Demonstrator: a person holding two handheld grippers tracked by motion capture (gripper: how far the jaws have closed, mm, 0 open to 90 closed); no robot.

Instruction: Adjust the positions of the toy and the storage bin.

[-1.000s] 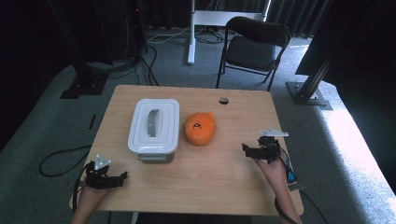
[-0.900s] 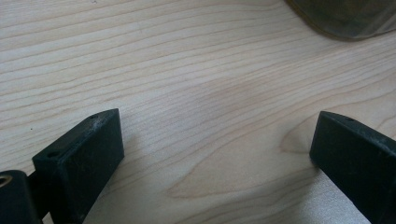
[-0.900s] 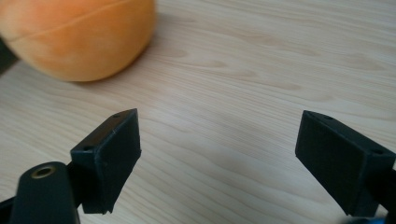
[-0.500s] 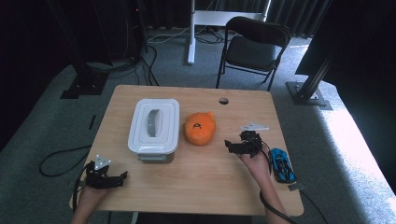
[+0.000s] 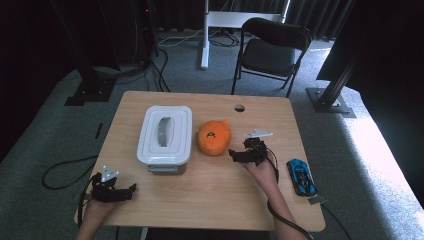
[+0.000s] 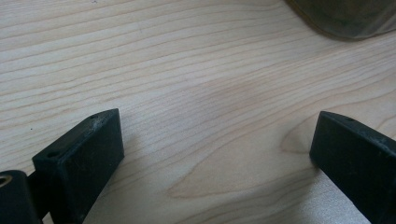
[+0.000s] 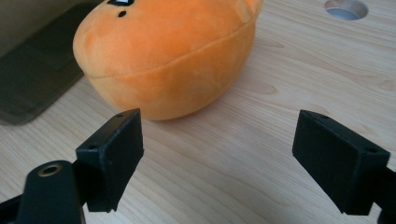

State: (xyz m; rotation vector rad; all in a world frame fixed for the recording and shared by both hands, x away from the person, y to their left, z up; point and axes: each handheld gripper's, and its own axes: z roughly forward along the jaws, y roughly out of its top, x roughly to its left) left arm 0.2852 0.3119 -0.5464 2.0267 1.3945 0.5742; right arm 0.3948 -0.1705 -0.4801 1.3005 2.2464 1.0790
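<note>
Orange plush toy (image 7: pixel 168 56), just beyond right hand-held gripper (image 7: pixel 217 161)

The plush toy (image 5: pixel 214 138) was orange with a black mark, the lidded box (image 5: pixel 165 134) white, the toy car (image 5: pixel 301 176) blue, the bench (image 5: pixel 200 195) pale wood-grained.

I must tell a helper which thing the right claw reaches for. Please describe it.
On the wooden table, right of the white lidded box, lies an orange plush toy. The open right claw is beside it. It is the one soft, round thing.
</note>
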